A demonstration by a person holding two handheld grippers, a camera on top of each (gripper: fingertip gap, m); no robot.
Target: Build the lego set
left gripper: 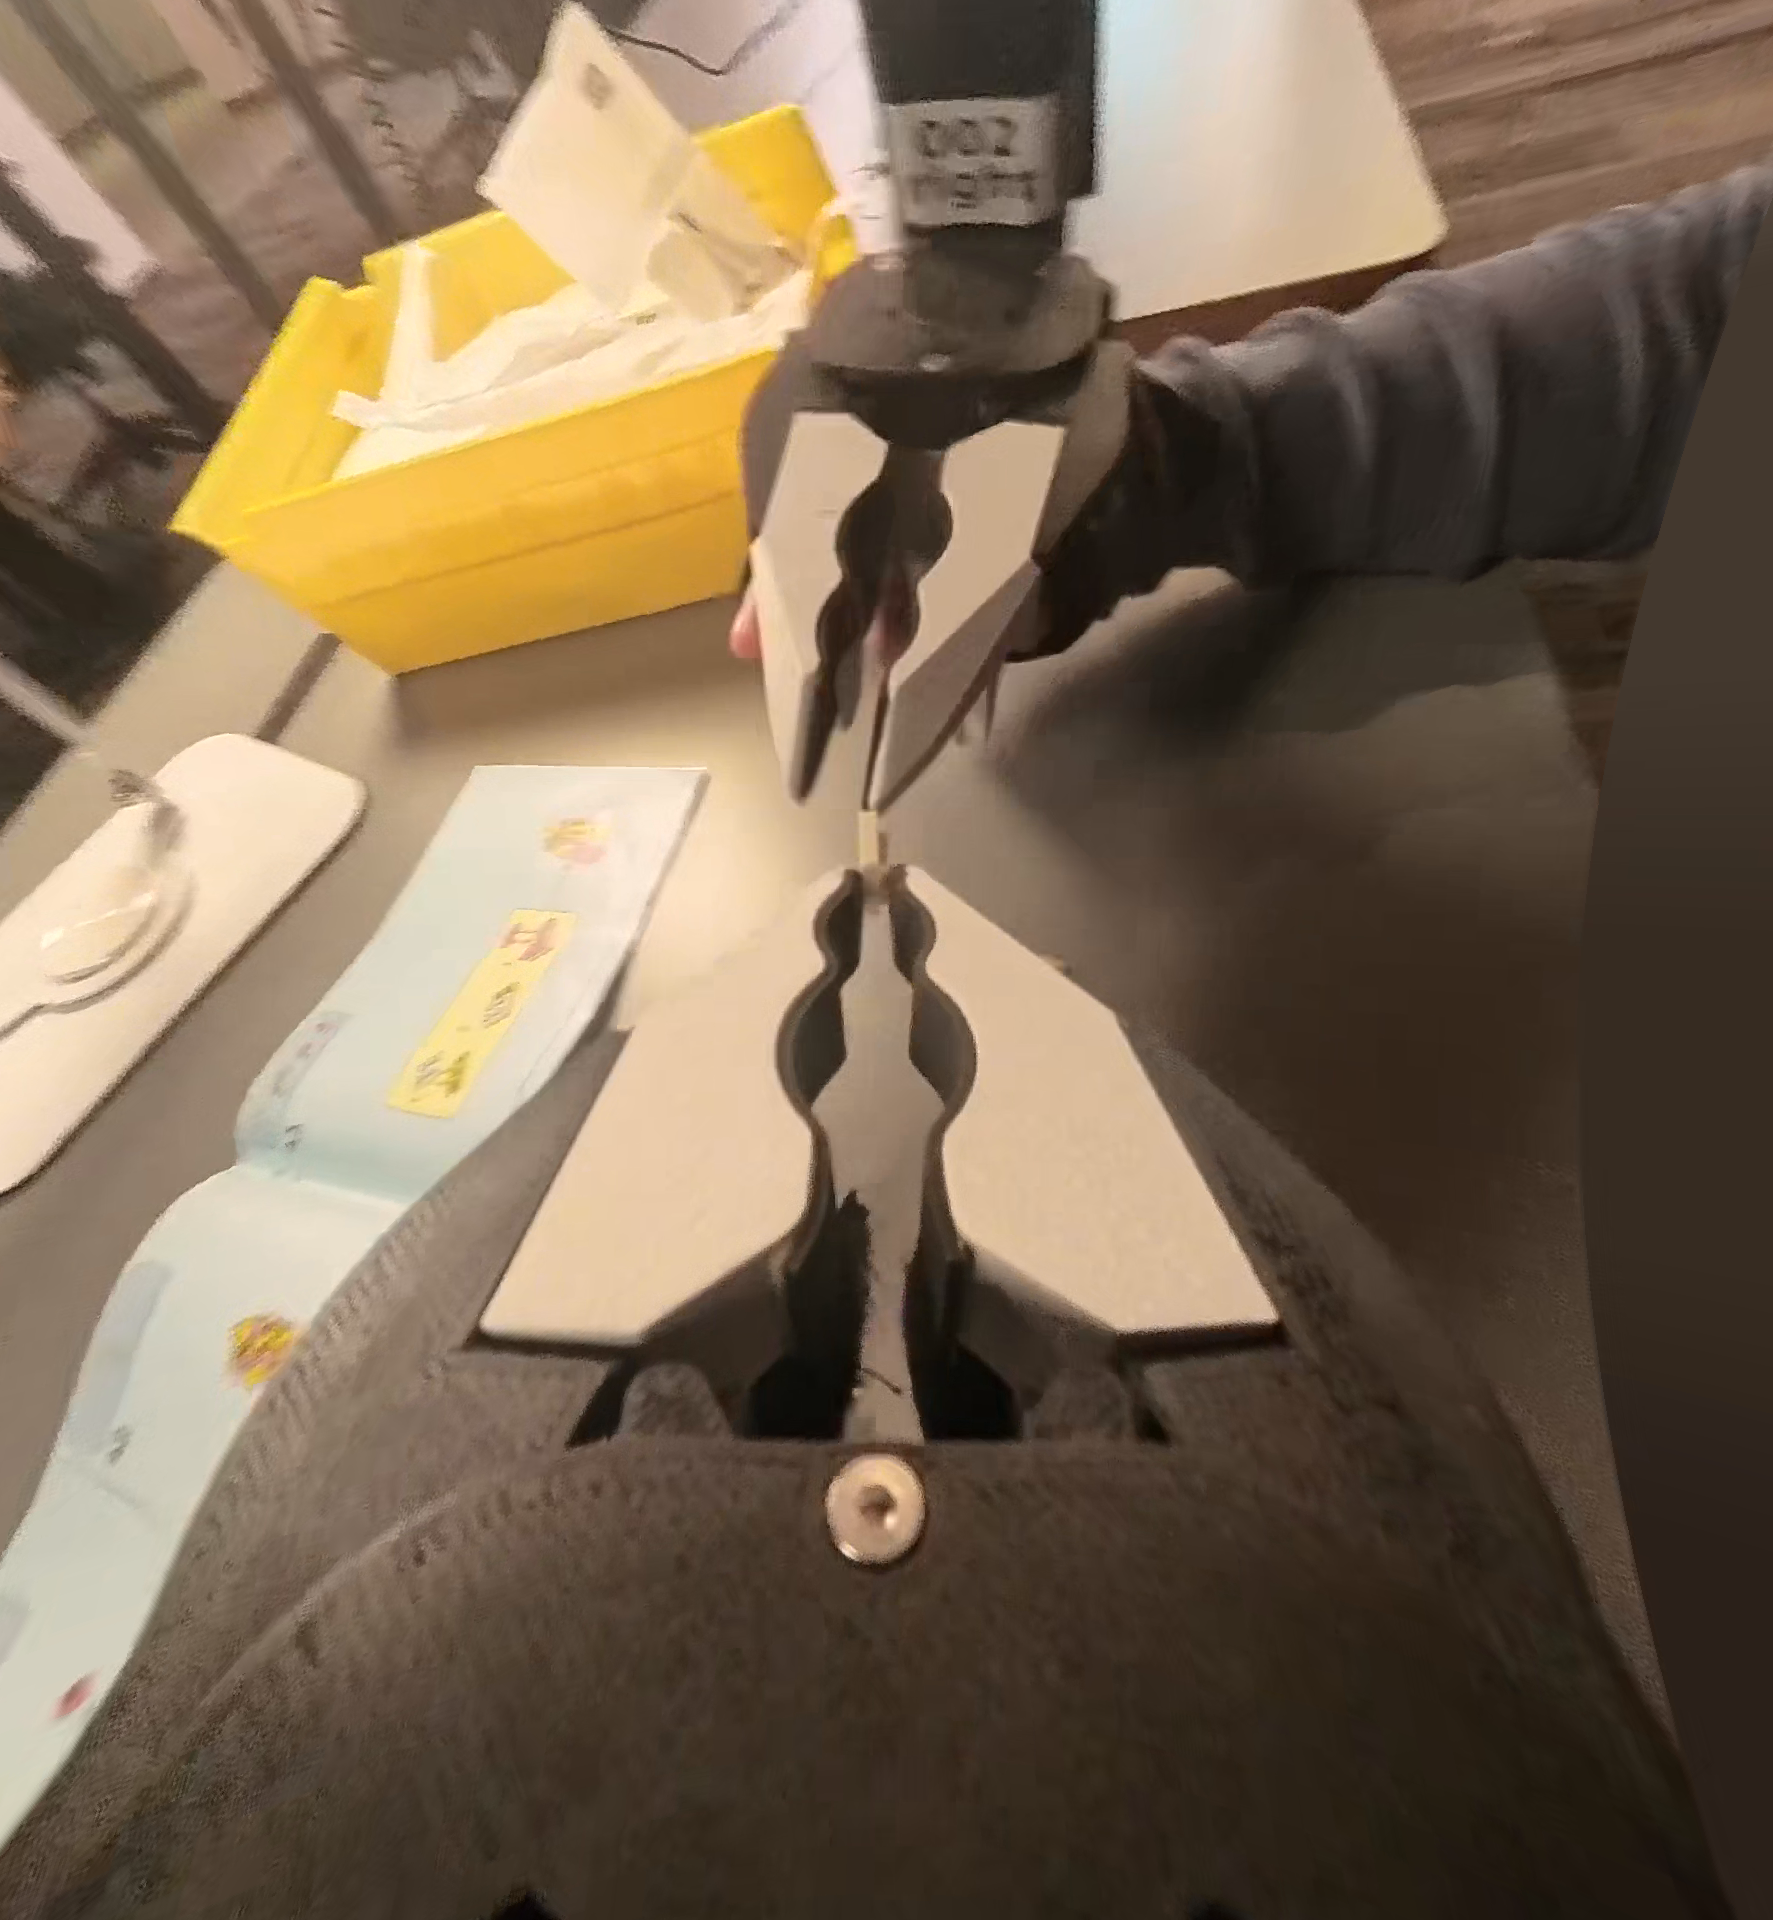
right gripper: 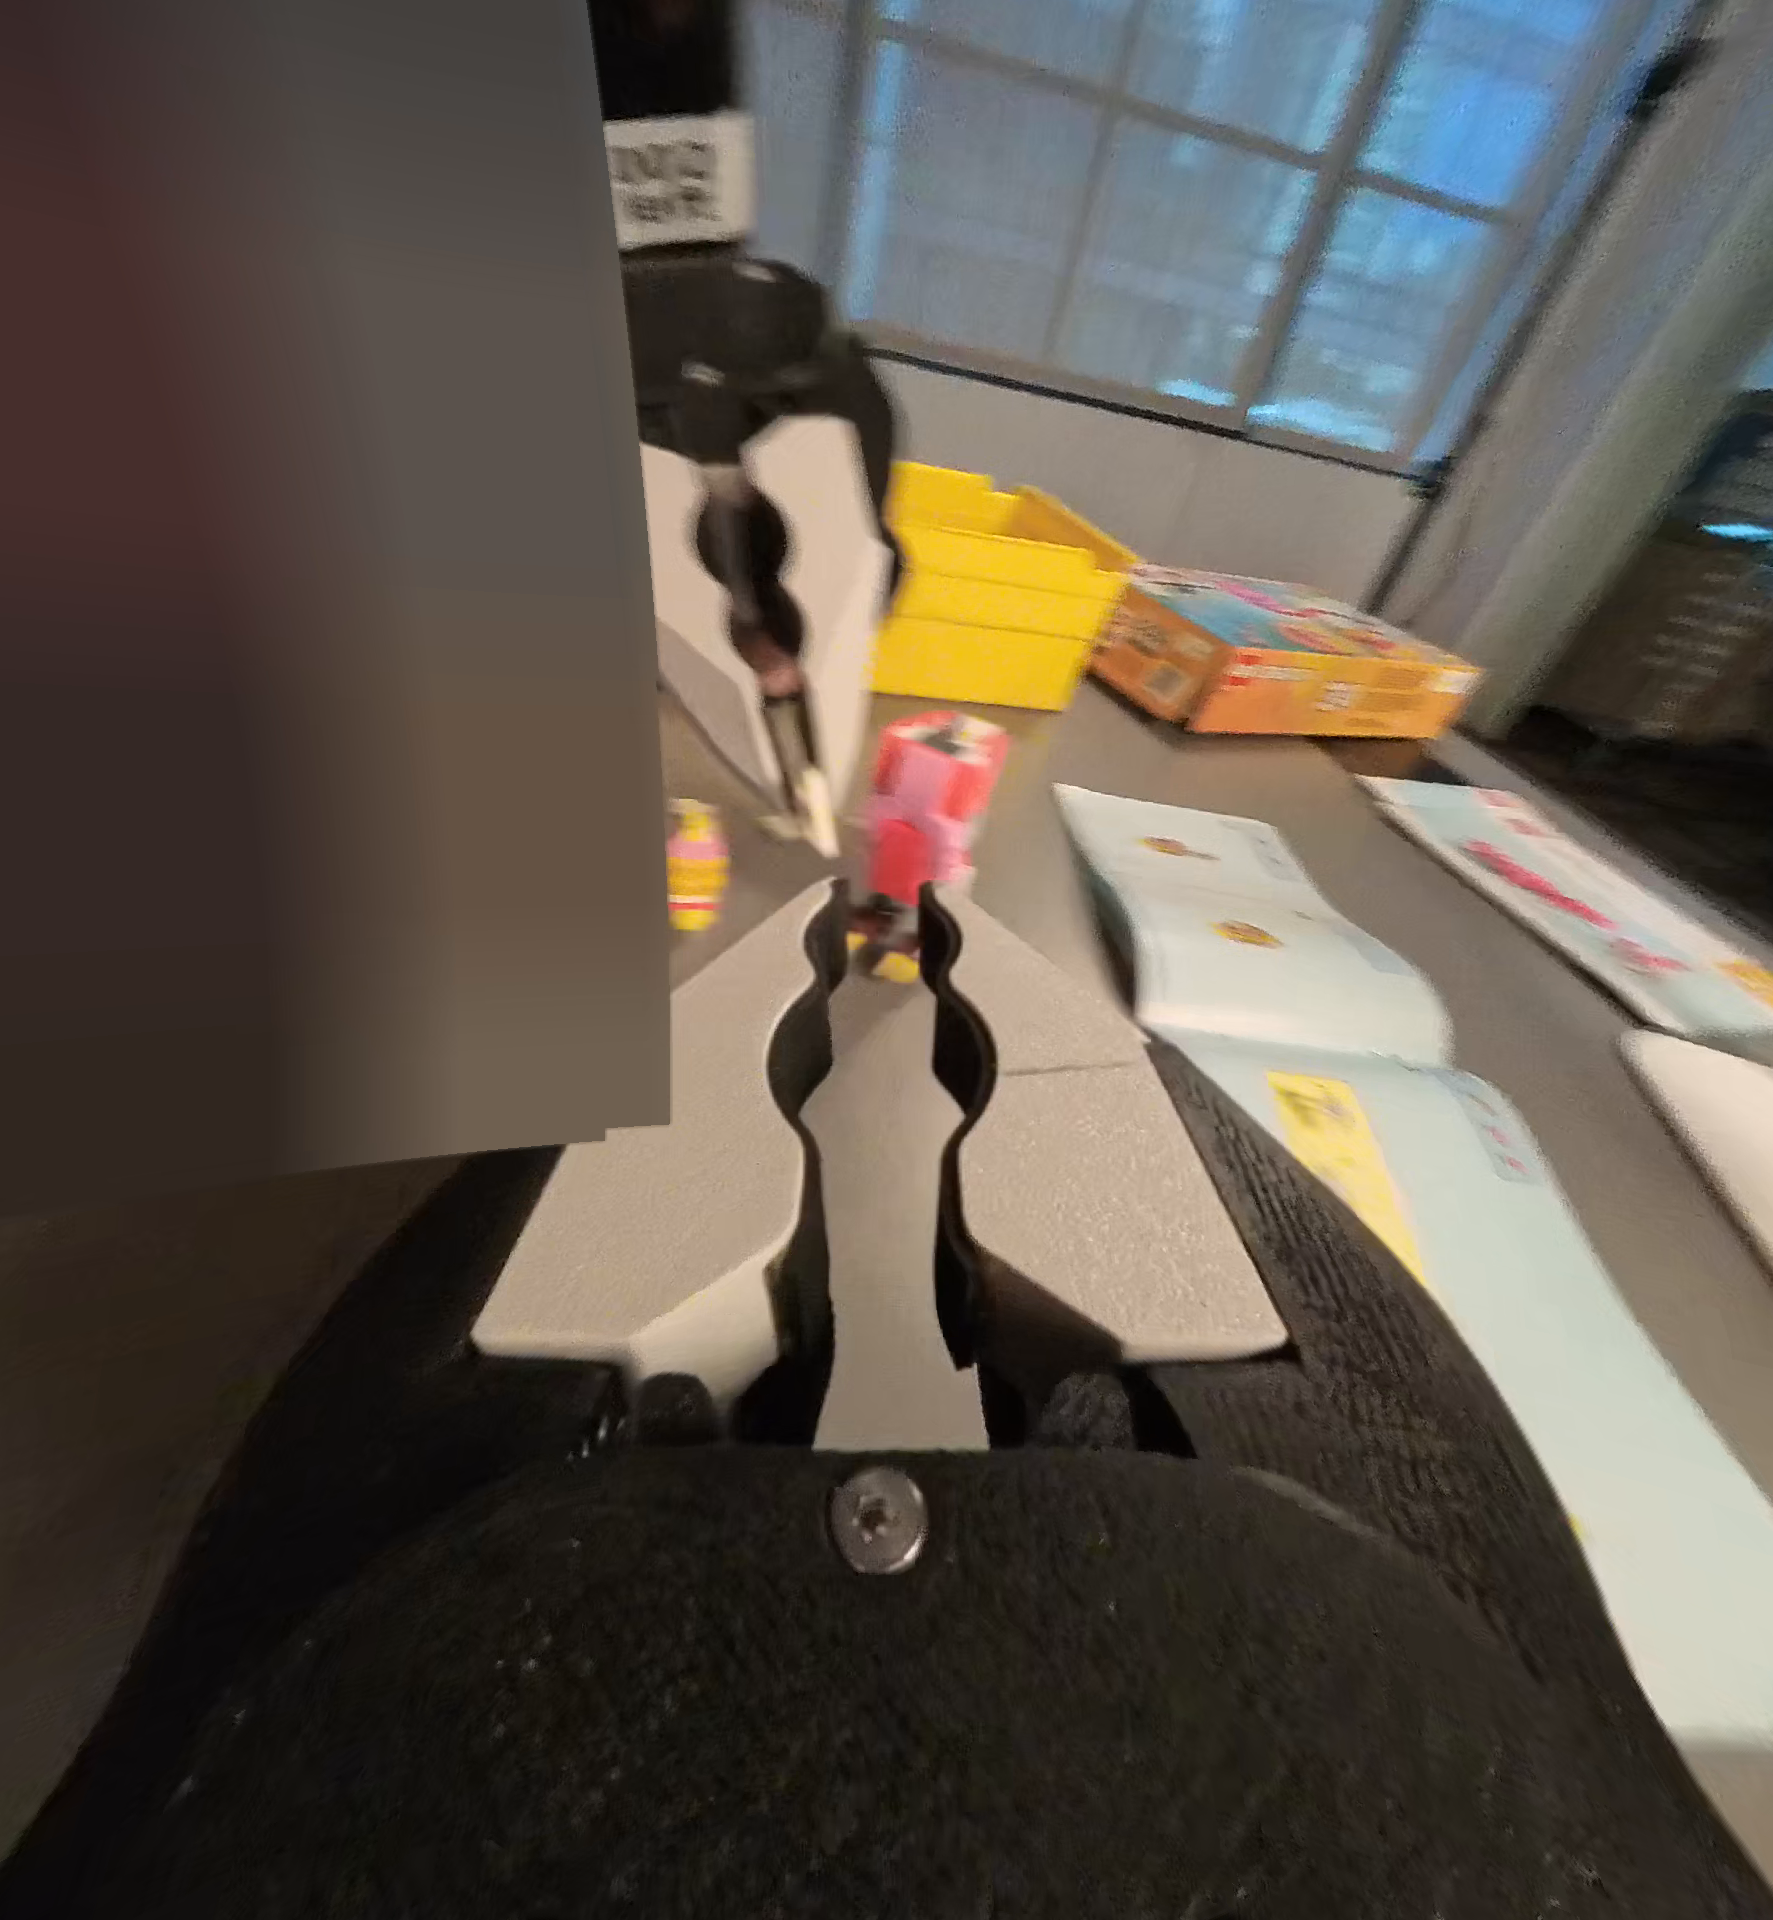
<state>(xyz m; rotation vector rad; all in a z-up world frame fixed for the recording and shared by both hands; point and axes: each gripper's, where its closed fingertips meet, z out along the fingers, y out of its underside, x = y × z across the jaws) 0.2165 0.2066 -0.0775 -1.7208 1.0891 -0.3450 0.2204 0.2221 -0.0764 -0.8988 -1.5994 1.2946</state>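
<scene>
My left gripper (left gripper: 869, 883) is shut on a small white piece (left gripper: 868, 844) that sticks out past its tips. The right wrist view shows the same: the left gripper (right gripper: 797, 816) points down at the table, with the white piece (right gripper: 815, 805) in its tips. My right gripper (right gripper: 882, 899) is open, with a gap between its fingers. Just beyond its tips a red and pink brick build (right gripper: 929, 805) stands on the table, and its dark and yellow base shows through the gap. In the left wrist view the right gripper (left gripper: 846, 790) hangs tip to tip over the left one.
A yellow bin (left gripper: 508, 540) with white bags stands at the back. An open light blue booklet (left gripper: 508, 966) and a white tray (left gripper: 269, 810) lie on the left. An orange box (right gripper: 1308, 675), a second booklet (right gripper: 1588, 914) and a small pink and yellow figure (right gripper: 697, 868) are on the table.
</scene>
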